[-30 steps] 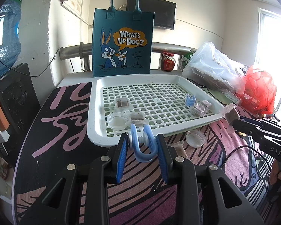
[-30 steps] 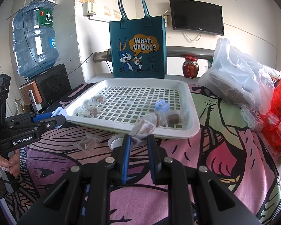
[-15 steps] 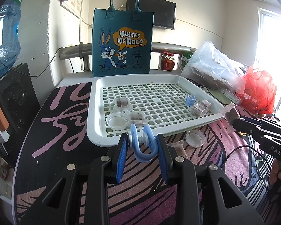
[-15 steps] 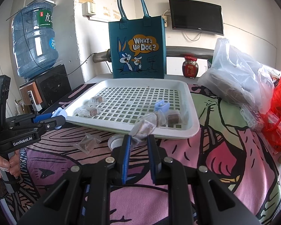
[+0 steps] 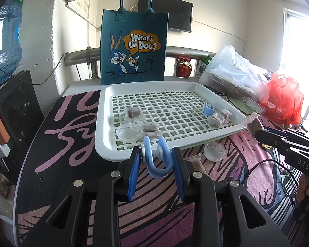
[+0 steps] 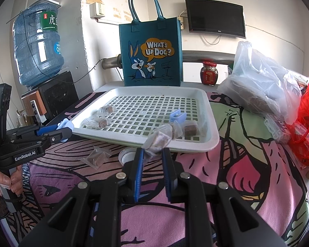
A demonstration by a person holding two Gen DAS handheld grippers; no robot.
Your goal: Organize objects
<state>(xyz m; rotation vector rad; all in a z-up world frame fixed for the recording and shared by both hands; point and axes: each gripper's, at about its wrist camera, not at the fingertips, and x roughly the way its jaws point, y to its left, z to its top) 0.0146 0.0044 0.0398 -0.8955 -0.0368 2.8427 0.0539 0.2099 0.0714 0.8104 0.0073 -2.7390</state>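
Observation:
My left gripper (image 5: 156, 154) is shut on a light-blue U-shaped clip (image 5: 157, 164), held just in front of the near rim of the white slotted tray (image 5: 102, 123). My right gripper (image 6: 152, 154) is shut on a clear packet with a brown cube (image 6: 157, 142), low over the near right edge of the tray (image 6: 213, 123). In the tray lie another blue clip (image 5: 208, 109), several wrapped brown cubes (image 5: 134, 113) and a clear round lid (image 5: 127, 132). Another lid (image 5: 214, 151) and a packet (image 6: 96, 157) rest on the tablecloth in front of the tray.
A teal cartoon tote bag (image 5: 134, 47) stands behind the tray. A clear plastic bag (image 5: 230, 72), a red bag (image 5: 284, 96) and a red-lidded jar (image 5: 183, 66) crowd the right and back. A water bottle (image 6: 38, 47) stands at the left. A black cable (image 5: 261, 164) crosses the cloth.

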